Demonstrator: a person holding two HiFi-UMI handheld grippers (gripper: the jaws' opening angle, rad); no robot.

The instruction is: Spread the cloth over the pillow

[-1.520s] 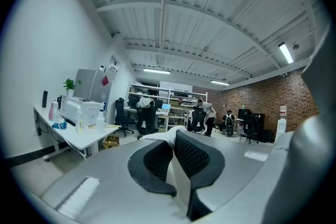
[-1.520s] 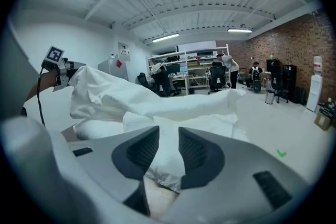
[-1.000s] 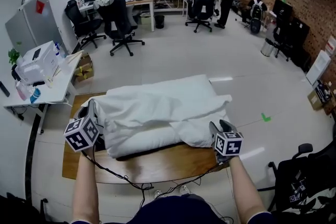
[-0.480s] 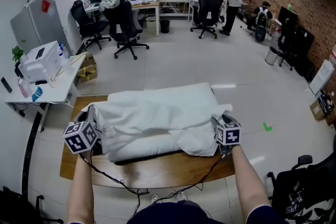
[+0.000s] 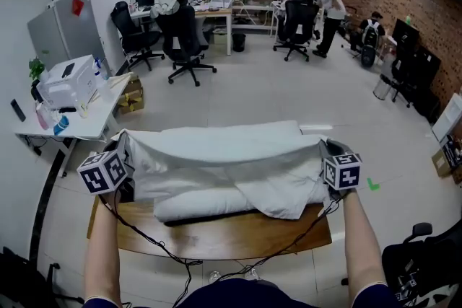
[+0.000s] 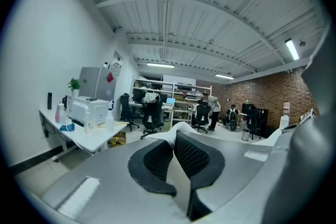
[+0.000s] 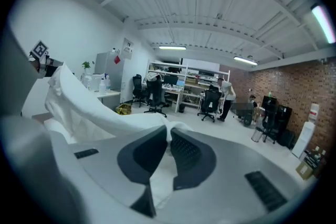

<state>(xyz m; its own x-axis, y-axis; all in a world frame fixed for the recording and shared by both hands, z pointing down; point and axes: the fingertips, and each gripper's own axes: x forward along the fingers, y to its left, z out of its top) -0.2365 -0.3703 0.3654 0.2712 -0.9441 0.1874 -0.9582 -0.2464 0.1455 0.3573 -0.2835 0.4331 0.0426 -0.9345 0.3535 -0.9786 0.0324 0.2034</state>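
Note:
A white cloth (image 5: 224, 155) hangs stretched between my two grippers above a white pillow (image 5: 191, 205) that lies on the wooden table (image 5: 238, 234). My left gripper (image 5: 123, 148) is shut on the cloth's left corner; in the left gripper view a fold of cloth (image 6: 176, 131) sits pinched at the left gripper (image 6: 173, 141). My right gripper (image 5: 325, 149) holds the right corner. Its jaws have just been closing, and the right gripper view shows the right gripper (image 7: 168, 139) nipping the cloth (image 7: 100, 113). The cloth's lower part drapes over the pillow and hides its far side.
Black cables (image 5: 166, 252) trail from both grippers across the table's front edge. A white side table (image 5: 86, 122) with a printer (image 5: 65, 83) stands to the left. Office chairs (image 5: 184, 40), desks and people are far back. A black chair (image 5: 426, 263) is at lower right.
The right gripper went from the table's front edge up and right to the cloth's right corner and closed on it. Both grippers rose, and the cloth now hangs taut between them.

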